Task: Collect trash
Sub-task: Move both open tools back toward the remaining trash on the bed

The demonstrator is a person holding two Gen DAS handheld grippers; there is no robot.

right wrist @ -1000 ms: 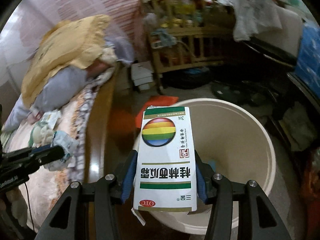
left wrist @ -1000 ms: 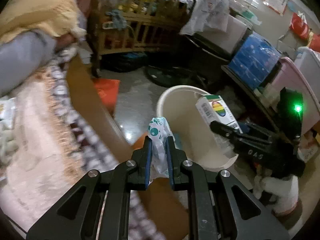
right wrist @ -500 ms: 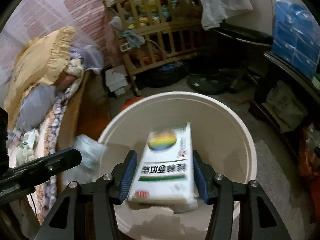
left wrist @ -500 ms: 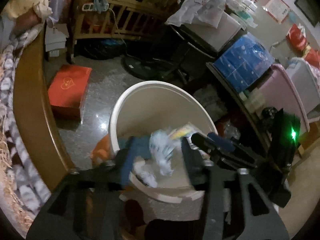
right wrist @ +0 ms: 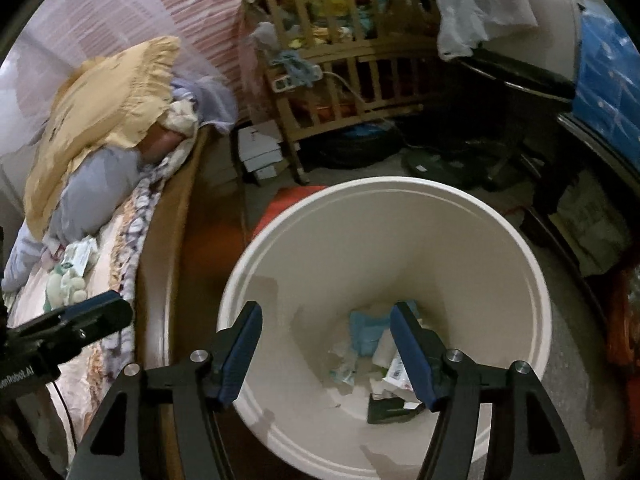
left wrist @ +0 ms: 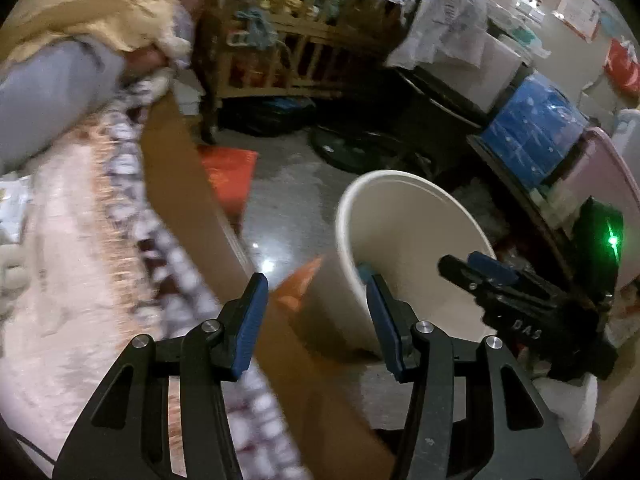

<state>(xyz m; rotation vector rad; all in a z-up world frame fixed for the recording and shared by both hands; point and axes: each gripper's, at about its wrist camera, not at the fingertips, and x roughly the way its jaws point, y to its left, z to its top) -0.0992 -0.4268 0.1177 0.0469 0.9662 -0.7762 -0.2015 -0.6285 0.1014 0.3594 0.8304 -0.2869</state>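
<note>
Right gripper [right wrist: 326, 346] over cream bin [right wrist: 532, 264], jaws just opening, empty; carton [right wrist: 394, 368] among trash at bottom. Left gripper [left wrist: 316, 312] jaws released, empty, beside bed [left wrist: 72, 248].

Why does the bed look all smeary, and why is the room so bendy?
Left wrist view: the patterned bed cover is streaked with motion blur, and a glare spot shines on the grey floor. Right wrist view: sharper but dim; the fisheye lens curves the wooden crib.

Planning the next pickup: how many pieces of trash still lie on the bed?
2 that I can make out: a white-green packet and a pale crumpled wad just below it, both near the blanket. More may be hidden.
</note>
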